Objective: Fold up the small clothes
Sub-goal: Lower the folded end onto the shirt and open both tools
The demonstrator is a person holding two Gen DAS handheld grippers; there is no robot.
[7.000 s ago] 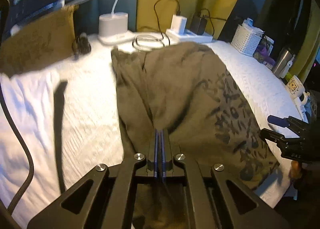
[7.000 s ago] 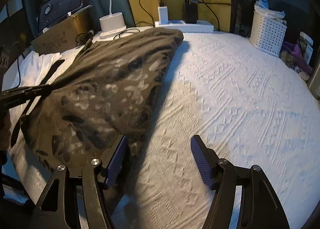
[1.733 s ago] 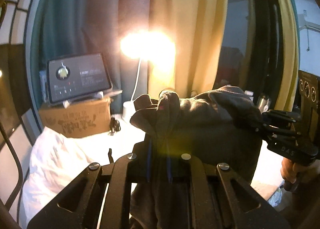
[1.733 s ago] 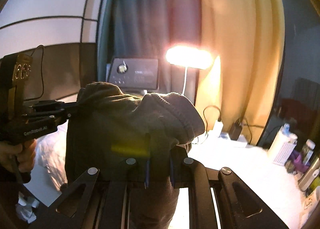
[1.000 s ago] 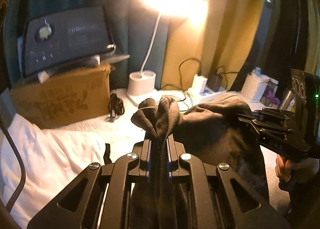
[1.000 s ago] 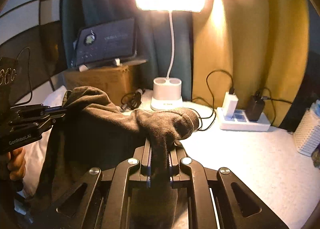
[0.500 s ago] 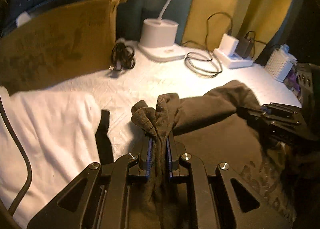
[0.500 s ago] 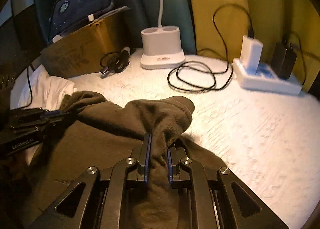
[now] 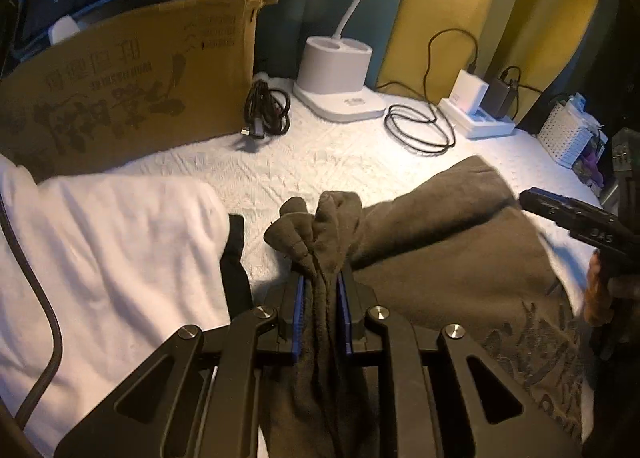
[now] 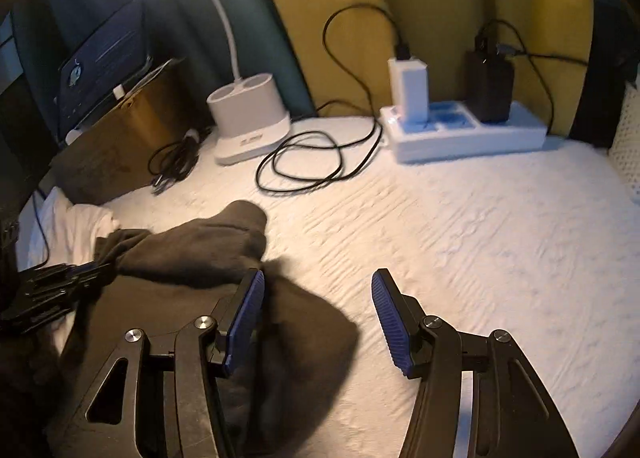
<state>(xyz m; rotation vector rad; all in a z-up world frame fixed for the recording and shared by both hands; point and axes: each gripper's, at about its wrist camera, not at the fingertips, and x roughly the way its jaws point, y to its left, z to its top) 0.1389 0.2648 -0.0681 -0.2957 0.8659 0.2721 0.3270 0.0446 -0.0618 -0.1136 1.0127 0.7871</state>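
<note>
A dark olive-brown garment [image 9: 460,266] with a dark print lies folded on the white textured bedspread [image 9: 320,162]. My left gripper [image 9: 322,290] is shut on a bunched corner of the garment, low over the bed. My right gripper [image 10: 316,298] is open and empty, its left finger [image 10: 248,306] over the garment's [image 10: 192,254] edge. It also shows in the left wrist view [image 9: 576,218] at the right. The left gripper shows in the right wrist view [image 10: 56,286], still holding the cloth.
A white folded cloth [image 9: 108,250] lies at the left. A cardboard box [image 9: 120,98], a lamp base [image 9: 340,74], coiled cables [image 9: 420,130] and a power strip with chargers [image 10: 460,126] stand along the back. A white basket [image 9: 568,130] is at the far right.
Both grippers have lowered the garment onto the bed. My right gripper has opened and let go of its corner. My left gripper keeps its hold.
</note>
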